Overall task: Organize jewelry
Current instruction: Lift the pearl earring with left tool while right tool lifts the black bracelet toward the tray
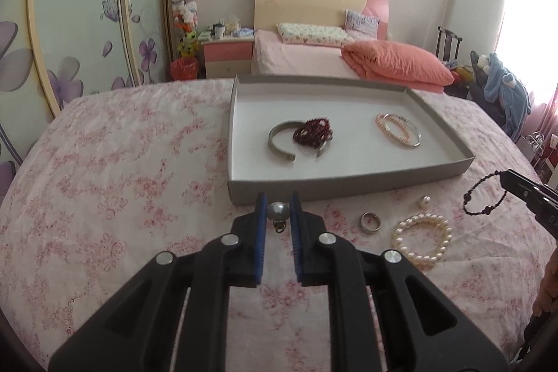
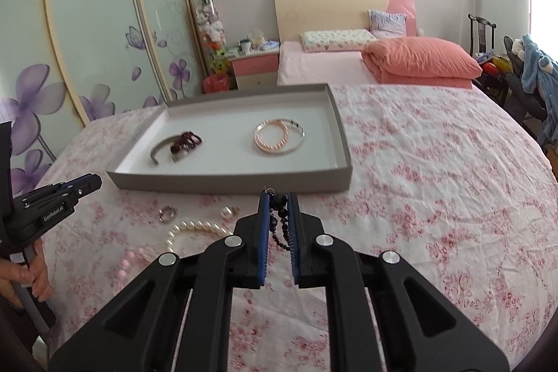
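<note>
My left gripper [image 1: 278,202] is shut on a pearl earring [image 1: 277,211], held just in front of the grey tray [image 1: 314,189]. My right gripper [image 2: 278,198] is shut on a black bead bracelet [image 2: 280,222], which hangs as a loop from its tip in the left wrist view [image 1: 484,197]. Inside the tray lie a silver cuff [image 1: 279,138], a dark red bead bracelet [image 1: 312,129] and a pink pearl bracelet with a silver bangle [image 1: 397,129]. A silver ring [image 1: 370,222], a second pearl earring [image 1: 424,200] and a white pearl bracelet [image 1: 422,244] lie on the bedspread.
The tray sits on a pink floral bedspread [image 2: 436,180] with open cloth to its right and left. Blurred pink beads [image 2: 129,262] lie near the white pearl bracelet. A person's hand [image 2: 21,281] grips the left gripper's handle. Another bed, a nightstand and wardrobe doors stand behind.
</note>
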Demonstrator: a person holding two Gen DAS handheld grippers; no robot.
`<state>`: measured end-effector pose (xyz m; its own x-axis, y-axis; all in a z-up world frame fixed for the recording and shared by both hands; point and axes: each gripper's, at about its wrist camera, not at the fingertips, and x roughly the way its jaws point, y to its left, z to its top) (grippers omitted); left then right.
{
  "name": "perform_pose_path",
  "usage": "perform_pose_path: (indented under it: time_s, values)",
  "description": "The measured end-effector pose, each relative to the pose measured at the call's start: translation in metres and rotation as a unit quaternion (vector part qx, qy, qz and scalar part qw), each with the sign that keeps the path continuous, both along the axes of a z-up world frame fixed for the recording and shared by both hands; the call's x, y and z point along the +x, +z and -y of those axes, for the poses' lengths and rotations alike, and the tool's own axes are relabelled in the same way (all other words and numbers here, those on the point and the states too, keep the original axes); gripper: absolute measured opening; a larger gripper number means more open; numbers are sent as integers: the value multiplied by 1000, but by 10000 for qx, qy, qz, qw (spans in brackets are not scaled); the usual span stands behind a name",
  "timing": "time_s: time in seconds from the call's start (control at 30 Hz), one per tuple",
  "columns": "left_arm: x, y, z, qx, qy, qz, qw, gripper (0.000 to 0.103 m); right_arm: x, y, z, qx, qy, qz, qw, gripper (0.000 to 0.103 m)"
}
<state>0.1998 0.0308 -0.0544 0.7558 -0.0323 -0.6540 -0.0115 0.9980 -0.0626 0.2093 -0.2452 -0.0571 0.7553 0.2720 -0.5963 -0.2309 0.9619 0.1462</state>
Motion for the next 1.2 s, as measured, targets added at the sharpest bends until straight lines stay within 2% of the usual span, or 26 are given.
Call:
perform_pose_path:
  time_s: [0.23,0.53,0.8,1.2]
  values:
    - [-17,29,19,219,66,650,9976,14,-3,15,-7,91,18,275,9996,11]
    - [-29,51,32,376,180,1177,9922,14,-11,40,-18,142,30,796,9967,11]
    - [-35,59,38,486,242,1424,9883,14,-16,56,-25,153,22,1180,9929,11]
    - [-33,64,43,556,239,1552,9860,14,-14,68,-29,182,23,1381,9903,11]
